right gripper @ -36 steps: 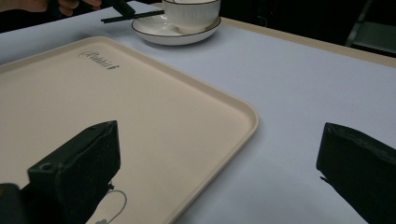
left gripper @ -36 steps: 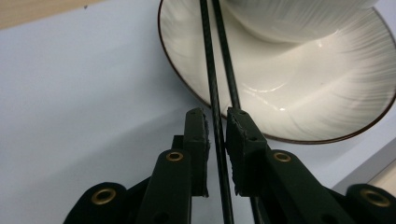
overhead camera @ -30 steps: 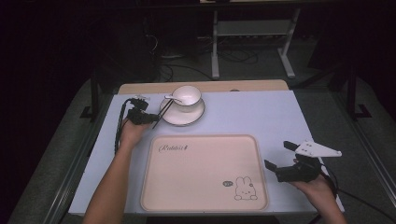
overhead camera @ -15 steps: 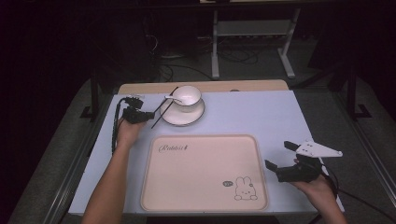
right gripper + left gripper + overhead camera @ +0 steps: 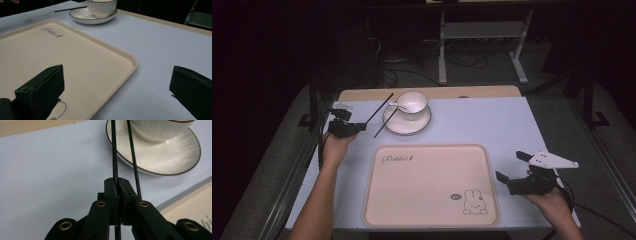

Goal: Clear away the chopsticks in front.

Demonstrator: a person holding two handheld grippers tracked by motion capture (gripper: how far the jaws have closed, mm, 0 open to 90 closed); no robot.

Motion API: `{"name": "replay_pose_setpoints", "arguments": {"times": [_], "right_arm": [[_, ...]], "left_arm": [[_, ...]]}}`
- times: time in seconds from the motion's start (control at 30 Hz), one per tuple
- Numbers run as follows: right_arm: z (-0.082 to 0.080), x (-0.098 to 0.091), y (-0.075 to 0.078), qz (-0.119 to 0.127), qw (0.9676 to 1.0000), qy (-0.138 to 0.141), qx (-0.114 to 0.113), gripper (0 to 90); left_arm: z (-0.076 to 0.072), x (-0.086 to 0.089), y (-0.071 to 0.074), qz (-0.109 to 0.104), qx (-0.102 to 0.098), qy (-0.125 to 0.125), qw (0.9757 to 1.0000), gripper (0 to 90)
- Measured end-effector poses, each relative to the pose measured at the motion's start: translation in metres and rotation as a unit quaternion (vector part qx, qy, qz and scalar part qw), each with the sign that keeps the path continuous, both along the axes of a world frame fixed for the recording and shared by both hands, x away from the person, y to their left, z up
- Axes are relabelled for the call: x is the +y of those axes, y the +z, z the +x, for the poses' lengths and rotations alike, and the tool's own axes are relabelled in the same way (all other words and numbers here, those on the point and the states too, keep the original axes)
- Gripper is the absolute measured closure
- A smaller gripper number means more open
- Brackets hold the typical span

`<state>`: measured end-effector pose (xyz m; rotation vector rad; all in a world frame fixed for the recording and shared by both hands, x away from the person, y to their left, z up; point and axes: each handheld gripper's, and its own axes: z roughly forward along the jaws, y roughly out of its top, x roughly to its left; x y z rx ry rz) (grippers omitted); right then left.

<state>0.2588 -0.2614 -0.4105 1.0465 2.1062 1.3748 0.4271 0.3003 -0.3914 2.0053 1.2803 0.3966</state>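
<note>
Here we see the left gripper (image 5: 353,128) with its jaws pinched tight on one thin black chopstick (image 5: 114,150), while a second black chopstick (image 5: 132,152) runs just beside the pads (whether it is clamped too, we cannot tell). Ahead of that gripper sits the white brown-rimmed saucer (image 5: 172,155). The right gripper (image 5: 512,167) gapes wide, over the blue table (image 5: 160,45) beside the beige plastic tray (image 5: 75,60).

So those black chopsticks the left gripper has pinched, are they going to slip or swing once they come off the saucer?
The chopsticks look thin, stiff and light. The left gripper seems clamped on one stick only, near its end; the other runs beside the jaws, so it may slide or roll off the saucer. Held that far back, the long end could well pivot or sag.
</note>
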Motion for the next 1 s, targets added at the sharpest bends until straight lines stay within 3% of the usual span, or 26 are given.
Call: {"name": "replay_pose_setpoints", "arguments": {"times": [0.13, 0.3, 0.53, 0.7, 0.77, 1.0], "right_arm": [[0.000, 0.000, 0.000, 0.000, 1.0000, 0.000, 0.000, 0.0], [0.001, 0.000, 0.000, 0.001, 1.0000, -0.001, 0.000, 0.0], [0.000, 0.000, 0.000, 0.000, 1.0000, 0.000, -0.001, 0.0], [0.000, 0.000, 0.001, 0.000, 1.0000, -0.001, -0.003, 0.0], [0.000, 0.000, 0.000, 0.000, 1.0000, -0.002, -0.003, 0.0], [0.000, 0.001, 0.001, -0.001, 1.0000, -0.002, -0.004, 0.0]], "left_arm": [[-0.016, 0.008, 0.002, 0.004, -0.004, 0.003, 1.0000, 86.0], [-0.041, 0.016, 0.003, -0.007, -0.003, 0.005, 1.0000, 86.1], [-0.072, 0.016, 0.007, -0.010, -0.003, -0.011, 0.9999, 86.1], [-0.097, 0.011, 0.007, 0.003, -0.004, -0.021, 0.9998, 86.1], [-0.111, 0.006, 0.008, 0.000, -0.007, -0.031, 0.9995, 86.1], [-0.131, -0.011, 0.006, -0.014, -0.008, -0.062, 0.9979, 86.1]]}}
